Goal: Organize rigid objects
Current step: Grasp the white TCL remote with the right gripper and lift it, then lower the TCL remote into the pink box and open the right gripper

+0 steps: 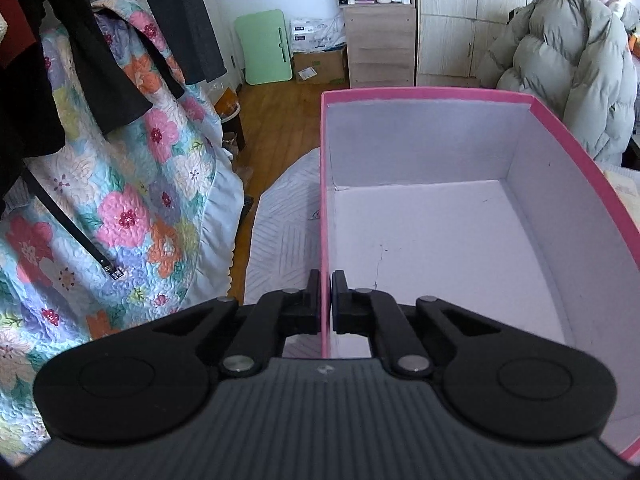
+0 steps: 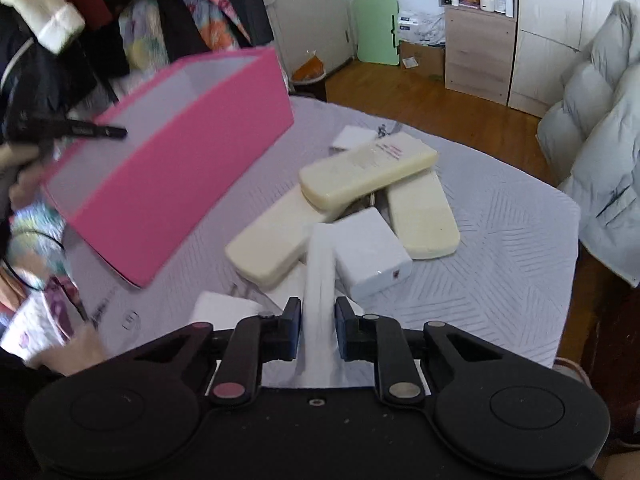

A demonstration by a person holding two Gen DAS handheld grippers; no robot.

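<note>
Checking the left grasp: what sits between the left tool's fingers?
The pink box's side wall is pinched edge-on by the left tool, seen in the left wrist view.

left gripper (image 1: pixel 326 300) clamped with one finger on each side of a thin wall, right gripper (image 2: pixel 318 330) pinched tight around something white.

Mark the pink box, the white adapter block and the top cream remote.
pink box (image 2: pixel 188 176), right wrist view, outer long side wall.
white adapter block (image 2: pixel 370 254), right wrist view, top face.
top cream remote (image 2: pixel 366 172), right wrist view, middle of upper face.
</note>
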